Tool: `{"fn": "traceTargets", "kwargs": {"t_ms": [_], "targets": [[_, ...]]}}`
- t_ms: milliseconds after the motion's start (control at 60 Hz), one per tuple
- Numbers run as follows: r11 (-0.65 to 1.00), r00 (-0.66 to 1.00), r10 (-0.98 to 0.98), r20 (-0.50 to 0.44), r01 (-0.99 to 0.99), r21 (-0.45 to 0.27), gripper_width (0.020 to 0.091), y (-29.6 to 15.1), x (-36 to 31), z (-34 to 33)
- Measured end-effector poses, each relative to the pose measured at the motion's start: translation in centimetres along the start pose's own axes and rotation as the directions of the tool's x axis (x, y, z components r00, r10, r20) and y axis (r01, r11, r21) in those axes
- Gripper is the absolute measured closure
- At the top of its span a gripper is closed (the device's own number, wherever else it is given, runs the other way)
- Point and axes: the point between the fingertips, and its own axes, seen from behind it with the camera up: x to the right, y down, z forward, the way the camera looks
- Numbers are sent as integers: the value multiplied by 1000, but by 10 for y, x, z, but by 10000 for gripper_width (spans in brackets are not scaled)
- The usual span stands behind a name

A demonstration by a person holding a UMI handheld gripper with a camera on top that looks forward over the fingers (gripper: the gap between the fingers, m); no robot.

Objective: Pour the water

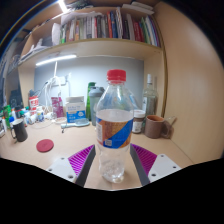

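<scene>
Clear plastic bottle [115, 125] standing between wide-apart fingers [114, 160] on counter [50, 160]; should squeeze low, square, gently before tipping.

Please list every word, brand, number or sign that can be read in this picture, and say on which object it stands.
No text can be read.
Bottle, standing between the open tongs: its blue and orange label is too blurred.
Books on the shelf: spines too small.
Small box and containers on the desk: print too small.

Clear glossy plastic bottle [114, 128] with paper label, on matt wooden desk [60, 158].
</scene>
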Motion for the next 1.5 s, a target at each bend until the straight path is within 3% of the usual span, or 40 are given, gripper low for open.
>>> {"fn": "traceTargets", "kwargs": {"t_ms": [83, 150, 233, 317, 417, 467, 600, 700, 900, 1033, 1167, 1267, 1500], "targets": [[998, 1000, 13, 2, -13, 54, 359, -7, 1, 16], [999, 1000, -1, 13, 0, 45, 595, -7, -1, 29], [999, 1000, -8, -2, 8, 37, 659, -10, -3, 36], [998, 999, -21, -35, 23, 55, 671, -11, -2, 37], [999, 998, -30, -47, 31, 9, 748, -9, -10, 39], [1000, 999, -18, -28, 18, -17, 748, -10, -20, 36], [988, 988, -154, -1, 154, 18, 747, -59, -54, 28], [930, 931, -362, 38, 359, 74, 749, -114, -104, 29], [539, 541, -840, 48, 819, 197, 750, -173, -241, 47], [86, 98, -994, -48, 975, 202, 753, -166, -315, 76], [-332, -318, -943, -95, 918, 219, 750, -149, -363, 97], [-548, -521, -835, -178, 817, 178, 749, -161, -382, 102], [-766, -736, -632, -242, 641, 49, 749, -182, -397, 110]]}}
